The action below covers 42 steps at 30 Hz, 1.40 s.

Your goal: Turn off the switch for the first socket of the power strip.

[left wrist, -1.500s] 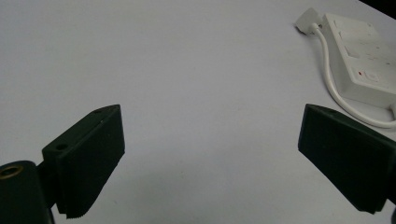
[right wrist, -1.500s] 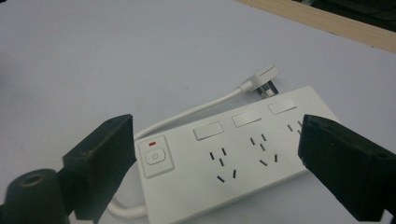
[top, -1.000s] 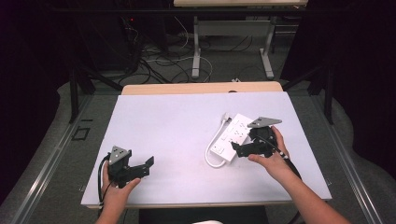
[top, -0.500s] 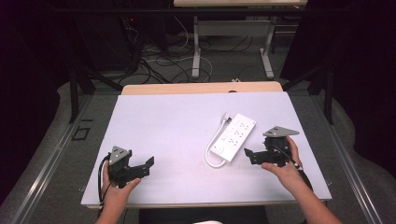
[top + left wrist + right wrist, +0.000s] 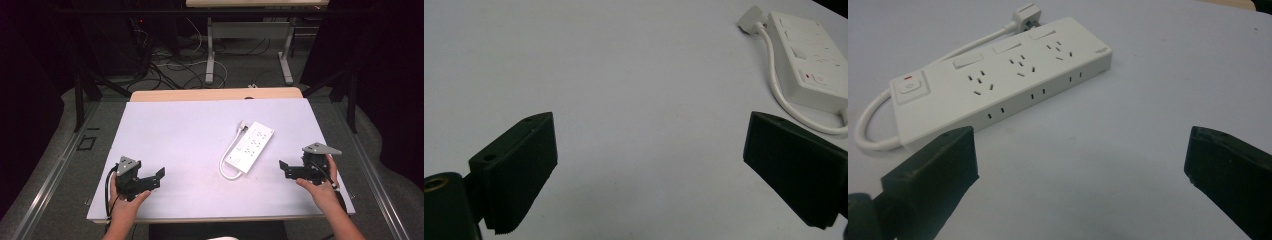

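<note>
The white power strip [image 5: 249,147] lies flat on the table [image 5: 180,130] with its cord curled beside it, near the right claw [image 5: 286,170] and well apart from the left claw [image 5: 159,177], and both claws stand wide and hold nothing.

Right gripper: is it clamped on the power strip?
No, the right gripper is open, and the power strip lies apart on the table.
</note>
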Available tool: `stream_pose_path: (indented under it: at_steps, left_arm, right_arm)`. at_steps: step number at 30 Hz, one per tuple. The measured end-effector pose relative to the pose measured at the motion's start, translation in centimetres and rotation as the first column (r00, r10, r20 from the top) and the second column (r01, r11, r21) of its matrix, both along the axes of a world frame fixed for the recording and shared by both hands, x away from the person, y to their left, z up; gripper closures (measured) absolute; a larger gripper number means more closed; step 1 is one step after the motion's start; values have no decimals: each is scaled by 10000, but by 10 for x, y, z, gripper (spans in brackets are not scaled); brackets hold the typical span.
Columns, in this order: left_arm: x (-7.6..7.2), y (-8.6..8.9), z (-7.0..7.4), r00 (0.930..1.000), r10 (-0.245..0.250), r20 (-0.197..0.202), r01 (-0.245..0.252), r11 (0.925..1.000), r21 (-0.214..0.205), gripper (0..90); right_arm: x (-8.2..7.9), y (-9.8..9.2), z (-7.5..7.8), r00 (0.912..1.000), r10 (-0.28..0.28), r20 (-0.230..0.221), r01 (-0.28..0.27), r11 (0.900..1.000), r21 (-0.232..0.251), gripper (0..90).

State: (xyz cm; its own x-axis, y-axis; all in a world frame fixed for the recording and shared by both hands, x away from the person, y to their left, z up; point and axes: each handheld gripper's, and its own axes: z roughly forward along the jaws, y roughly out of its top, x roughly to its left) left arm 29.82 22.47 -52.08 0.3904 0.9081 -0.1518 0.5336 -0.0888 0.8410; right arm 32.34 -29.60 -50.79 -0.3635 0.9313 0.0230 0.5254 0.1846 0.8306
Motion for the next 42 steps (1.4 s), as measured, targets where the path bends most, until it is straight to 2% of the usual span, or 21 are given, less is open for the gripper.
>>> stream_pose_path:
  at_steps: [10, 14, 21, 25, 28, 29, 30, 32, 42]
  left_arm:
    - [0, 0, 0, 10000, -39, 14, 39, 10000, -9, 72]
    - [0, -1, 0, 10000, -79, 6, 79, 10000, -1, 72]
    - [1, -1, 0, 9999, -126, -64, 126, 9999, 1, 72]
    - [2, -2, -1, 9999, -126, -87, 126, 9999, -42, 72]
    - [3, -2, -1, 9998, -164, -115, 164, 9999, -4, 73]
    - [3, -1, -1, 9998, -173, -122, 174, 9998, 11, 73]
    - [3, -2, -1, 9998, -171, -126, 171, 9999, 8, 73]
    - [3, -2, -2, 9998, -160, -146, 160, 9999, -19, 73]
    - [4, -2, -2, 9997, -142, -194, 140, 9999, -74, 73]
  right_arm:
    - [6, -26, -17, 9965, -830, -138, 835, 9953, 494, 17]
    - [7, -34, -24, 9928, -1196, -81, 1198, 9919, 419, 24]
    - [9, -46, -34, 9881, -1491, -377, 1505, 9879, 385, 33]
    - [10, -49, -38, 9823, -1790, -554, 1820, 9816, 568, 39]
    - [11, -53, -40, 9814, -1822, -599, 1856, 9810, 566, 46]
    - [10, -53, -41, 9780, -1988, -636, 2027, 9773, 616, 49]
    - [11, -54, -42, 9799, -1894, -622, 1931, 9794, 593, 50]
    - [11, -54, -43, 9773, -2009, -667, 2049, 9769, 605, 51]
    - [12, -52, -47, 9775, -1974, -741, 2015, 9781, 529, 51]
